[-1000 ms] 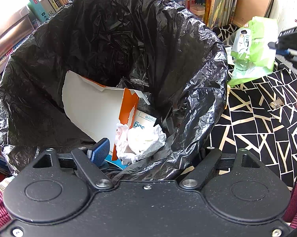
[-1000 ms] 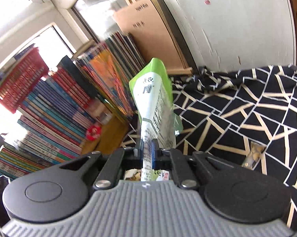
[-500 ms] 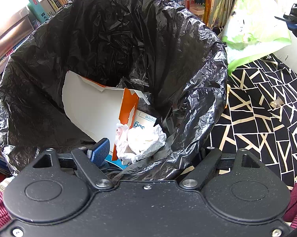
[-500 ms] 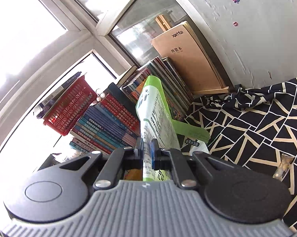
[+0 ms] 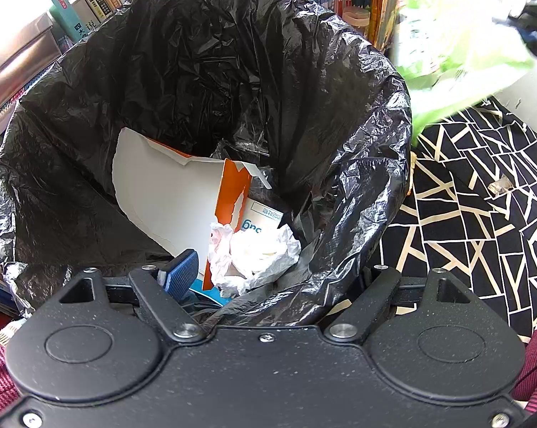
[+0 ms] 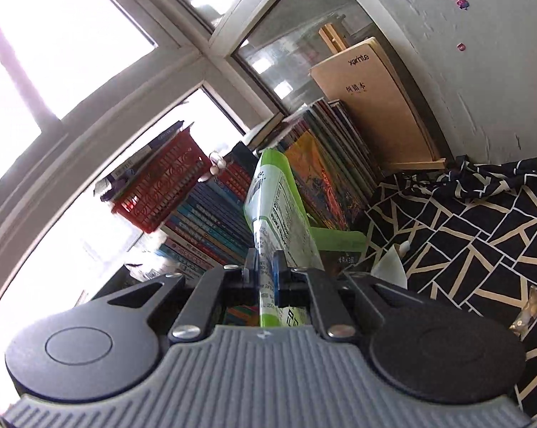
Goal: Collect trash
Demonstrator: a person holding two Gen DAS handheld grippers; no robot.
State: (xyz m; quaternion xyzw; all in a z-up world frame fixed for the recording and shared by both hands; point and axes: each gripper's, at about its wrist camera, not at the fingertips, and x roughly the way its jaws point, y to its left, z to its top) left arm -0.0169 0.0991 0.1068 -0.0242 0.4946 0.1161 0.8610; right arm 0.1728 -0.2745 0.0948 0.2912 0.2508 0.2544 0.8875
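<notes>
Green wrapper on its way to your bag

Your left gripper [image 5: 268,278], jaws spread over the rim, props the black trash bag [image 5: 357,114] open; at 2 o'clock beyond it, your right gripper [image 6: 264,271] pinches the green wrapper [image 6: 279,210] by 1 edge, clear of the patterned cloth [image 6: 482,221].

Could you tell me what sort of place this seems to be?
Probably a room at home, a study or reading corner: rows of books stacked beneath a window, a black-and-cream patterned cloth, and a bin lined with a black trash bag.
</notes>
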